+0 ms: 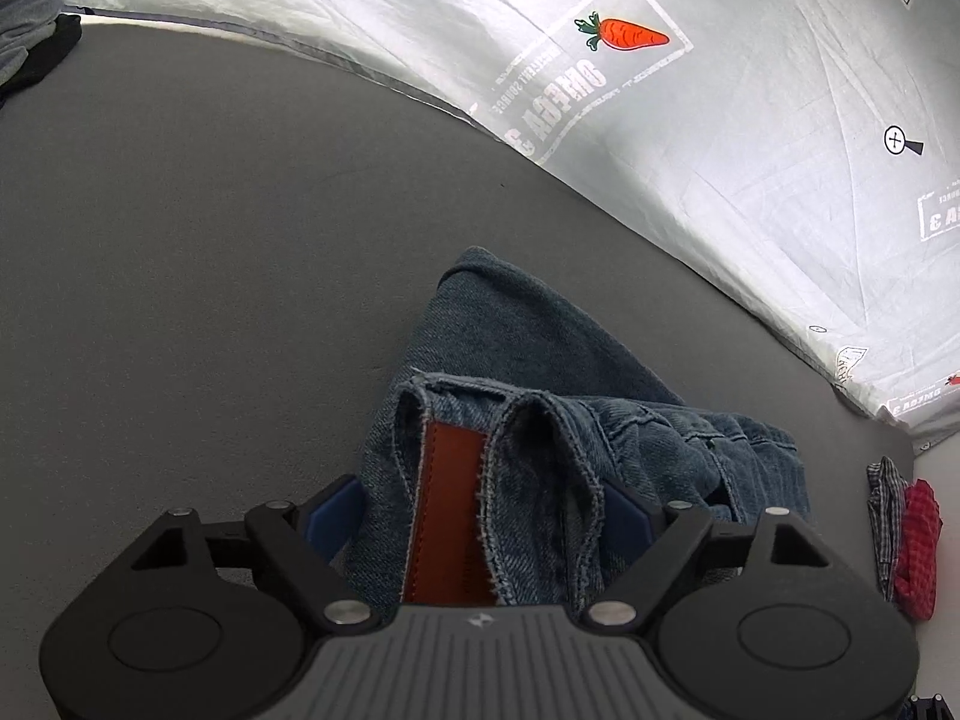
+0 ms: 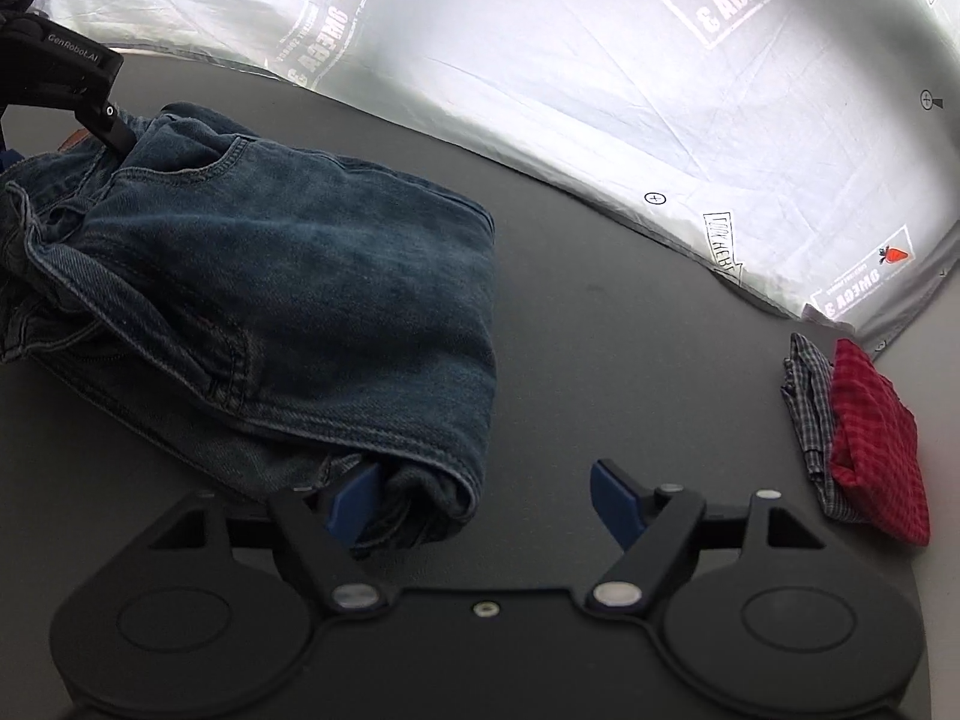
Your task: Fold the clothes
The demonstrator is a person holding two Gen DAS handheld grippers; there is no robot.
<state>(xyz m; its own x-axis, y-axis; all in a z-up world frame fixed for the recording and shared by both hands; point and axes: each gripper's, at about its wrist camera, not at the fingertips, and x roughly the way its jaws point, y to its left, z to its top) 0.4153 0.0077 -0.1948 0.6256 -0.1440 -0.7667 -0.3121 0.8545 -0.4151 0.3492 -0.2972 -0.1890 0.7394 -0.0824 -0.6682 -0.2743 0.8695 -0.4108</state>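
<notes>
Blue jeans (image 1: 540,360) lie folded in a thick bundle on the dark grey surface (image 1: 180,270). Their bunched waistband and orange leather patch (image 1: 450,510) stand between the blue pads of my left gripper (image 1: 480,510). The denim reaches both pads, but the jaws are wide and I see no squeeze. In the right wrist view the jeans (image 2: 300,276) spread to the left, and the left gripper (image 2: 78,78) sits at their far waistband. My right gripper (image 2: 486,504) is open at the near folded corner. Its left pad (image 2: 354,504) is against the hem; its right pad is over bare surface.
A white sheet with carrot prints (image 2: 600,90) borders the far side of the grey surface (image 2: 600,360). A folded red checked cloth (image 2: 876,438) and a plaid one (image 2: 807,408) lie at the right edge. Grey and black garments (image 1: 30,12) sit far left.
</notes>
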